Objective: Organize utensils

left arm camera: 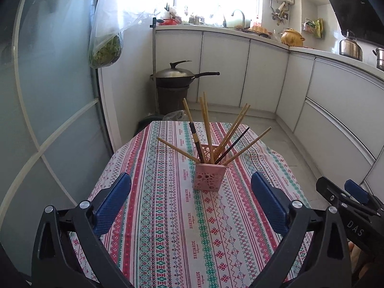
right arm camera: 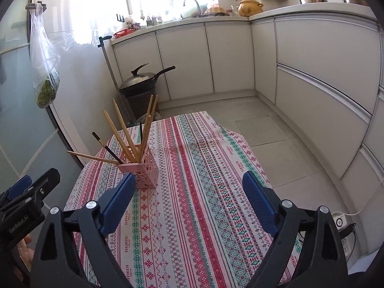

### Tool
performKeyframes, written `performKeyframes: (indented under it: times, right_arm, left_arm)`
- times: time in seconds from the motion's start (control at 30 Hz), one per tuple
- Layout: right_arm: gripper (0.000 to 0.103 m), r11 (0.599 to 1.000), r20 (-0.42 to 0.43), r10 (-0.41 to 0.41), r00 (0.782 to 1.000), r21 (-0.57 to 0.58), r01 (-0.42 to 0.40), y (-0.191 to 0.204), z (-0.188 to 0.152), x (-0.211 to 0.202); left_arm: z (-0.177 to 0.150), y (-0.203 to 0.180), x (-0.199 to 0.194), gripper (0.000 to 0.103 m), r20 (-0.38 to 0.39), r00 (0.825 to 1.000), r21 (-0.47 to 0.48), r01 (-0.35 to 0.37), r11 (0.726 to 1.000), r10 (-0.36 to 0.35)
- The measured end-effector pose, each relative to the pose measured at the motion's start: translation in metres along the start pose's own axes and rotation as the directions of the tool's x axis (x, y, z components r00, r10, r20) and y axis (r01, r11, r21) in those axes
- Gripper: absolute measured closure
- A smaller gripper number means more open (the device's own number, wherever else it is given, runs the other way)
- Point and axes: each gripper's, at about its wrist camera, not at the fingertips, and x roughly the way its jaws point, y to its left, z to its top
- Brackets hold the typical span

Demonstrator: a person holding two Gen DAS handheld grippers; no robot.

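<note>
A pink perforated holder (left arm camera: 209, 177) stands upright on the patterned tablecloth (left arm camera: 168, 216). Several wooden chopsticks (left arm camera: 207, 124) and two dark ones fan out of it. My left gripper (left arm camera: 191, 182) is open and empty, just in front of the holder. In the right wrist view the holder (right arm camera: 144, 171) stands at the left, partly behind my left fingertip. My right gripper (right arm camera: 189, 184) is open and empty over the cloth (right arm camera: 192, 204), to the right of the holder. Each gripper shows at the edge of the other's view.
A covered wok (left arm camera: 176, 73) sits on a dark bin past the table's far edge. White cabinets (left arm camera: 264, 72) run along the back and right. A glass door (left arm camera: 48, 96) with a hanging bag of greens (left arm camera: 105, 52) is on the left. A power strip (right arm camera: 339, 220) lies on the floor.
</note>
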Motion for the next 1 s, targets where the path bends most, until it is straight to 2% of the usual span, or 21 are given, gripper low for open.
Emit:
performKeyframes:
  times: [0.13,0.37,0.57,0.7,1.0]
  right_arm:
    - [0.007,0.999,0.000,-0.035,0.999,0.002,0.035,-0.006,-0.007,0.000]
    - [0.007,0.997,0.025,-0.076,0.997,-0.025,0.077,-0.006,-0.009,0.002]
    - [0.007,0.994,0.042,-0.105,0.994,-0.023,0.106,-0.007,-0.009,0.001]
    - [0.007,0.995,0.045,-0.101,0.994,-0.021,0.102,-0.008,-0.009,0.000]
    - [0.007,0.995,0.051,-0.093,0.994,-0.032,0.095,-0.006,-0.009,-0.001]
  left_arm:
    - [-0.002,-0.002,-0.002,0.007,0.002,1.000,0.007,0.003,1.000,-0.003]
    - [-0.007,-0.016,-0.005,0.007,0.027,0.999,0.070,0.036,0.997,-0.038]
    - [-0.009,-0.016,-0.011,0.007,0.087,0.995,0.055,0.039,0.998,-0.044]
    - [-0.009,-0.018,-0.009,0.007,0.075,0.995,0.071,0.056,0.996,-0.061]
    - [-0.011,-0.023,-0.004,0.007,0.053,0.999,0.106,-0.005,0.994,-0.001]
